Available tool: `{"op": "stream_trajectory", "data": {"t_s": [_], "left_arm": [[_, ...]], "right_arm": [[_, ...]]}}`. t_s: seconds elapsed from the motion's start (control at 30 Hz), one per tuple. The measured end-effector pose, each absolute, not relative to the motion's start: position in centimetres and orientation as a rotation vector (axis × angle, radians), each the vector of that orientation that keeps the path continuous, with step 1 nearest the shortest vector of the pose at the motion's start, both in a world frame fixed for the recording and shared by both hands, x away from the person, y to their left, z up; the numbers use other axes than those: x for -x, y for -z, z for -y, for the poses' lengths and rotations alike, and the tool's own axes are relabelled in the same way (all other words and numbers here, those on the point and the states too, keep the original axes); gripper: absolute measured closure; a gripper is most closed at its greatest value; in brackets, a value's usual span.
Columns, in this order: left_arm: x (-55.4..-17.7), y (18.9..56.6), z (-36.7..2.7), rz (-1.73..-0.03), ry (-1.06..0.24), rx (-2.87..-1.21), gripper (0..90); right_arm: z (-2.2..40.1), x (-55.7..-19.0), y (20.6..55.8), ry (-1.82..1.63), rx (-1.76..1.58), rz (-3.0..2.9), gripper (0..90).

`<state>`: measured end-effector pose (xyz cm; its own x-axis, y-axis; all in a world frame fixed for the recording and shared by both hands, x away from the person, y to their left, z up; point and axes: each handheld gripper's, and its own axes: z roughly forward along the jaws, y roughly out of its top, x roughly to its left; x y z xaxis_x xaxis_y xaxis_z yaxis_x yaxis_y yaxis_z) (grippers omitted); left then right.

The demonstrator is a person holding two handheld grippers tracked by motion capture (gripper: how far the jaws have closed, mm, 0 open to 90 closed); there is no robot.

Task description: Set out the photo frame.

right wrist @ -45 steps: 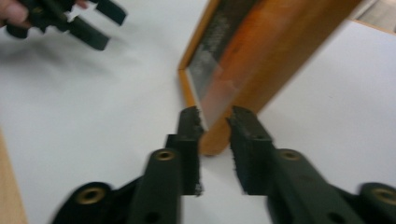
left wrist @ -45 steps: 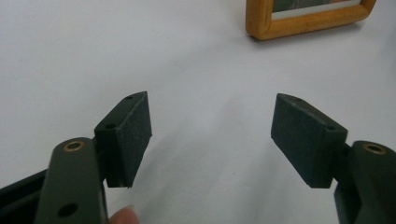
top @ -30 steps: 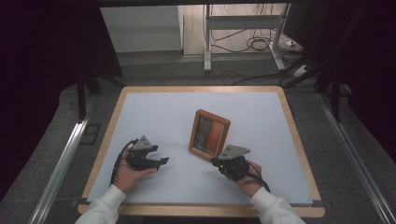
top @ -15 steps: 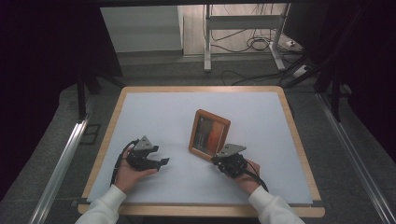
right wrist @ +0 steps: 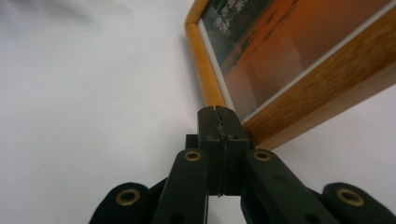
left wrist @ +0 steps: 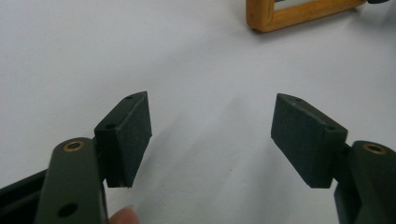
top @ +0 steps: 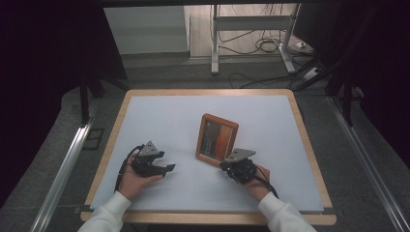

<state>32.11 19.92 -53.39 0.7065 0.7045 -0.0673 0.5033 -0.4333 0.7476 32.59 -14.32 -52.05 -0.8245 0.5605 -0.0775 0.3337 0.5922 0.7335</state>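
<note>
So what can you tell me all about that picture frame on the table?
The rectangular orange-brown wooden picture frame lies flat on the white table top, a little right of the middle, turned slightly askew. Its rounded wooden border surrounds a thin white inner edge and a glossy picture in orange and dark green tones. The shut right claw has its tips at the frame's near corner; whether they actually touch the wood is hard to tell.

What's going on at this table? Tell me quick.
A person holds a two-jaw gripper in each hand over a white table. The right gripper has its jaws shut together, with the tips at the near corner of a wooden picture frame that lies on the table; it is not gripping the frame. The left gripper sits off to the side with its jaws wide open and nothing between them, pointing toward the frame.
</note>
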Motion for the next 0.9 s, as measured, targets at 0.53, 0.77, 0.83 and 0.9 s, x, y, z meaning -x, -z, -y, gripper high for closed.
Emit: {"op": "stream_trajectory", "data": {"t_s": [0.53,0.77,0.83,0.9], "left_arm": [[-32.2,53.4,-20.0,-0.919,-0.327,-2.128,28.7],[-32.2,53.4,-20.0,-0.918,-0.327,-2.129,28.7],[-32.2,53.4,-20.0,-0.919,-0.327,-2.127,28.7],[-32.2,53.4,-20.1,-0.923,-0.324,-2.123,28.7]], "right_arm": [[15.8,-33.5,52.4,-1.033,-0.781,-2.493,90.0],[15.8,-33.5,52.5,-1.031,-0.784,-2.498,90.0],[15.8,-33.4,52.5,-1.036,-0.783,-2.497,90.0],[15.9,-33.3,52.4,-1.052,-0.782,-2.496,90.0]]}}
